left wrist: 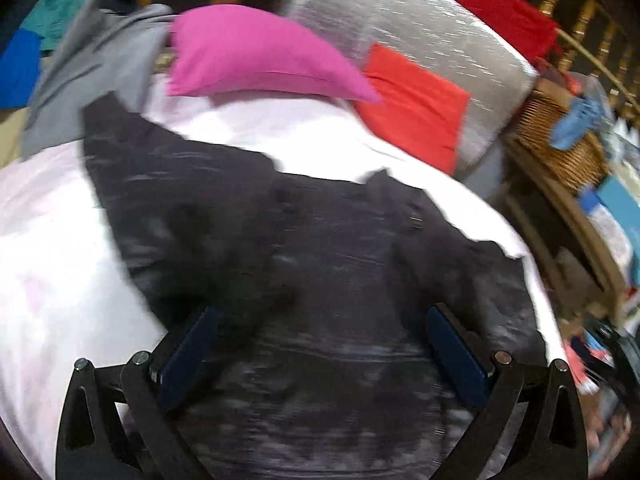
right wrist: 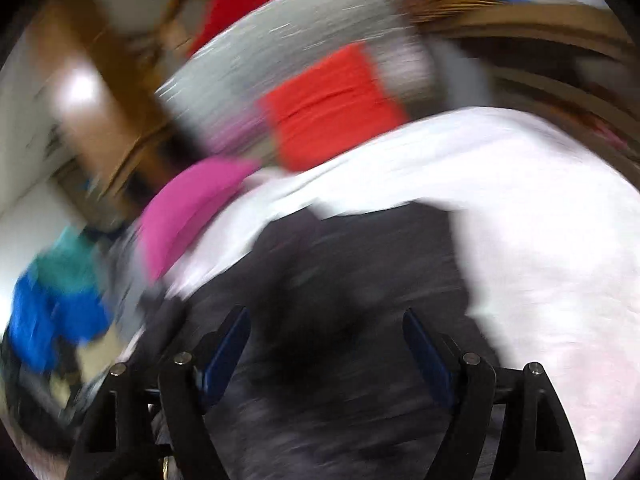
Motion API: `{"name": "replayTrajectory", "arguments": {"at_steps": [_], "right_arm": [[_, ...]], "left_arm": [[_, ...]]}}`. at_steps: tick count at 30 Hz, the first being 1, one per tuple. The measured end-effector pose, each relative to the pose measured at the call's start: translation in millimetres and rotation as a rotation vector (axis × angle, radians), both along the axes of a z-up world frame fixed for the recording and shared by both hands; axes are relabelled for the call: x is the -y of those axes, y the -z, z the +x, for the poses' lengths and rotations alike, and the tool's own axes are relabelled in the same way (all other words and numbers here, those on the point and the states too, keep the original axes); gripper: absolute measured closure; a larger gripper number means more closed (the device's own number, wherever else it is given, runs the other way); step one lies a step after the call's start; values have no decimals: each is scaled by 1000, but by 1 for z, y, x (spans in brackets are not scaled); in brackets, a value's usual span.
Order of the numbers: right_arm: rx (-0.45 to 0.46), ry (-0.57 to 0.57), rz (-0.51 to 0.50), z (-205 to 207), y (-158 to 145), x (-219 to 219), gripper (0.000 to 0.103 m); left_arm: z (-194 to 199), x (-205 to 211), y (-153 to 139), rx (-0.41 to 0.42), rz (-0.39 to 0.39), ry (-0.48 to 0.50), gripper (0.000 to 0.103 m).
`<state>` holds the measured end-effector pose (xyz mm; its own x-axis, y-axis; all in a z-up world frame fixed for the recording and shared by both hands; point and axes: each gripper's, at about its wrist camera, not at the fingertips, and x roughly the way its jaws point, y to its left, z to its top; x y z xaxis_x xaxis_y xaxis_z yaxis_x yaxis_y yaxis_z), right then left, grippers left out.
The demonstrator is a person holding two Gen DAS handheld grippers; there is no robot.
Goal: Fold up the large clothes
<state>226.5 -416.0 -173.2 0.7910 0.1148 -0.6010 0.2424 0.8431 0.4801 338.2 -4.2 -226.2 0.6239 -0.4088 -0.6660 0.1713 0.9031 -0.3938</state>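
Two grippers, the left gripper [left wrist: 320, 336] and the right gripper [right wrist: 326, 340], hover with jaws spread wide, holding nothing, above a dark shirt [left wrist: 304, 248] lying on a white sheet [left wrist: 52, 248] (both views blurred). Behind it sit a pink pillow [left wrist: 256, 56] and an orange cushion [left wrist: 416, 108].

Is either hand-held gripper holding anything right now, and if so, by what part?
Nothing is held. The left hand-held gripper and right hand-held gripper both stand open over the dark grey fabric garment lying on the white sheet.

Dark garment [left wrist: 320, 260]: matt cloth; basket [left wrist: 560, 140]: woven wicker.
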Motion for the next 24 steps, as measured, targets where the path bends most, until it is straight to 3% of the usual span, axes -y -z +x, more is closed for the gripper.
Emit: {"name": "replayTrajectory", "arguments": {"at_steps": [3,6,11,17,18,19,22,24], "right_arm": [[-69,98,136,9,21,41,22],[-147,143,221,25,40,61,22],[-220,145,258,41,58,67,22],[-293,134,296,46,75,71,26],[-295,114,306,48,76,68,31],[-299,98,288,51,75,64,32],[-319,91,203,54,70,57,51],[-337,87,187,53,71,56,61]], "left_arm": [[1,27,-16,2,-6,65,0],[18,66,-42,6,83,104,0],[72,133,-41,-207,132,237,0],[93,186,-29,-294,140,309,1],[92,189,-28,-299,140,305,12],[92,192,-27,-307,139,296,30],[87,194,-23,-334,130,305,57],[84,192,-24,-317,141,300,69]]}}
